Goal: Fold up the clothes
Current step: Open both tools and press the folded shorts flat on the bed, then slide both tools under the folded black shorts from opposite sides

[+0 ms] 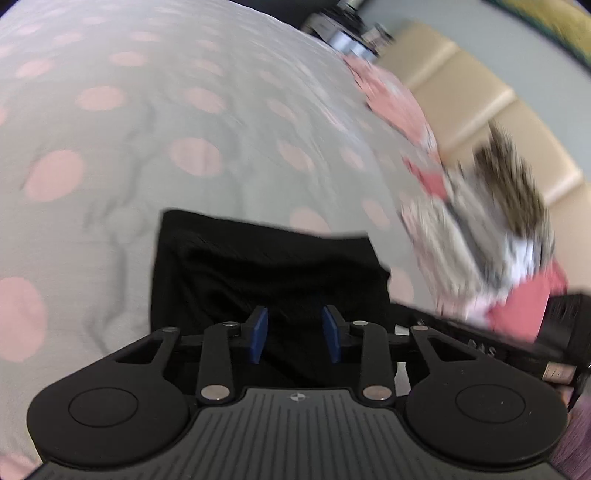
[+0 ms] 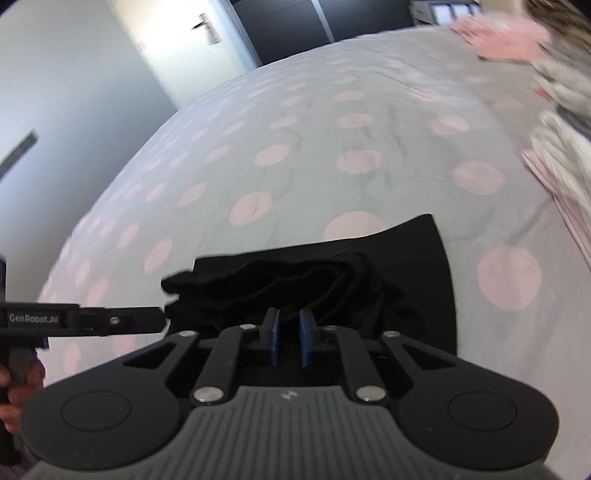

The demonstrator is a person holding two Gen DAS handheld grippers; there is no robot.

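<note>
A black garment point(image 1: 266, 273) lies folded and bunched on a grey bedspread with pink dots point(image 1: 147, 129). My left gripper point(image 1: 294, 338) hovers over its near edge with the blue pads point(image 1: 258, 334) apart, nothing between them. In the right wrist view the same black garment point(image 2: 369, 280) lies just ahead of my right gripper point(image 2: 288, 341), whose blue pads point(image 2: 274, 341) stand close together with a narrow gap; no cloth shows between them. The left gripper's black body point(image 2: 92, 319) reaches in from the left, its tip at the garment's left corner.
A blurred pile of pink, white and brown clothes point(image 1: 480, 221) lies to the right on the bed, also in the right wrist view point(image 2: 554, 110). A beige padded headboard point(image 1: 498, 103) stands behind it. A white door and dark wardrobe point(image 2: 280, 26) stand beyond the bed.
</note>
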